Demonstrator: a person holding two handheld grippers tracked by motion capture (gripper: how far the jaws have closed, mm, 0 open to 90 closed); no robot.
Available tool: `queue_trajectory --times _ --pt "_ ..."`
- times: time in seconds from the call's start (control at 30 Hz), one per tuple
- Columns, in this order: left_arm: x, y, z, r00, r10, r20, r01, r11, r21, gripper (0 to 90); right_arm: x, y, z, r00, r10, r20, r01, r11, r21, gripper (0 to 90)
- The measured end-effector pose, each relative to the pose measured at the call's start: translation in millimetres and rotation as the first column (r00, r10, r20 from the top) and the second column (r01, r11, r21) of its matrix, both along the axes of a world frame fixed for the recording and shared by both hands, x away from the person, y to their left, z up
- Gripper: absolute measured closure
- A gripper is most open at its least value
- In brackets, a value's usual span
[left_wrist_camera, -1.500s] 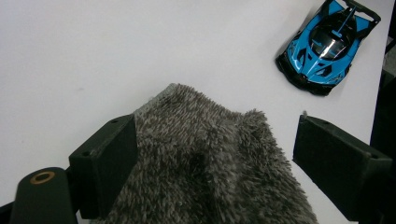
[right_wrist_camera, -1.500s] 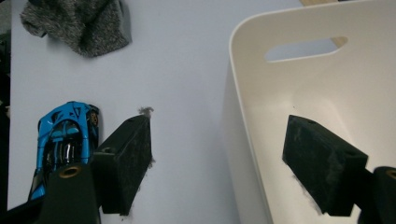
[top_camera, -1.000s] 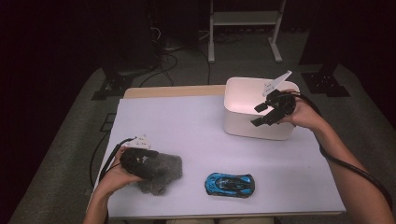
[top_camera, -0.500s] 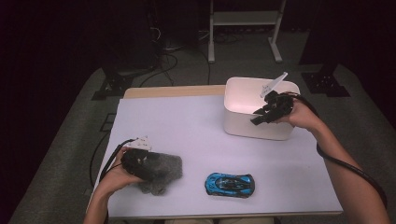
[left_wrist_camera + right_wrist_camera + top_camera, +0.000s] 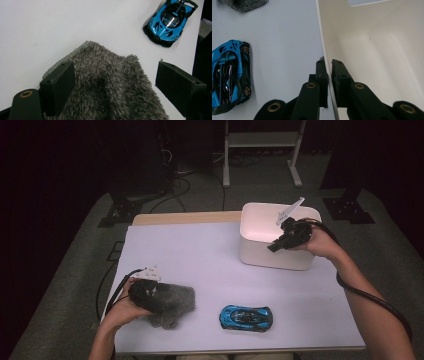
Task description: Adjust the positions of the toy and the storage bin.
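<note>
So the right gripper is clamping onto the near wall of the white bin, one jaw inside and one outside, with the thin rim pinched between them. Its jaws have just been closing, and in the right gripper view they're sitting tight on that wall. The bin is sitting toward the far right corner of the tabletop.

Over by the near left corner, the left gripper is resting over a grey furry cloth. In the left gripper view its jaws are standing wide apart with the cloth lying between them, and the pads aren't squeezing it.

A blue toy car is lying near the front edge, about midway along it, just right of the cloth and well apart from the bin.
</note>
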State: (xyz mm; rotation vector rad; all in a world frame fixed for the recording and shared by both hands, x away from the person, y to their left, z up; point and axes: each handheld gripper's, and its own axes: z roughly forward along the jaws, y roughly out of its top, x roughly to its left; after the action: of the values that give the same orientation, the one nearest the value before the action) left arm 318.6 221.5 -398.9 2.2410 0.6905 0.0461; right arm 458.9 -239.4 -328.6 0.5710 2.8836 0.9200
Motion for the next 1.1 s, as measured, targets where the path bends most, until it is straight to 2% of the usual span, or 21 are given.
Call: queue_trajectory --times 0.27,0.47,0.67,1.1 --pt "0.5 -0.3 -0.4 1.0 -0.003 -0.006 0.003 1.0 0.004 15.6 -4.2 5.2 0.1 0.9997 0.025 0.0 -0.025 0.9996 0.009 85.1" --pt "-0.6 0.2 0.9 1.0 -0.006 -0.004 0.006 1.0 0.005 15.7 -8.8 16.5 1.2 0.9983 0.051 0.026 -0.051 0.9986 -0.012 86.2" --pt "-1.2 0.6 1.3 1.0 -0.005 -0.003 0.005 1.0 0.002 15.7 -15.1 24.3 2.9 0.997 0.074 0.021 -0.073 0.9971 -0.021 86.4" --pt "-0.9 -2.8 1.1 0.9998 -0.021 -0.005 0.021 0.9997 0.012 15.6 -32.7 54.1 3.4 0.9853 0.169 0.028 -0.167 0.9848 -0.046 86.7"
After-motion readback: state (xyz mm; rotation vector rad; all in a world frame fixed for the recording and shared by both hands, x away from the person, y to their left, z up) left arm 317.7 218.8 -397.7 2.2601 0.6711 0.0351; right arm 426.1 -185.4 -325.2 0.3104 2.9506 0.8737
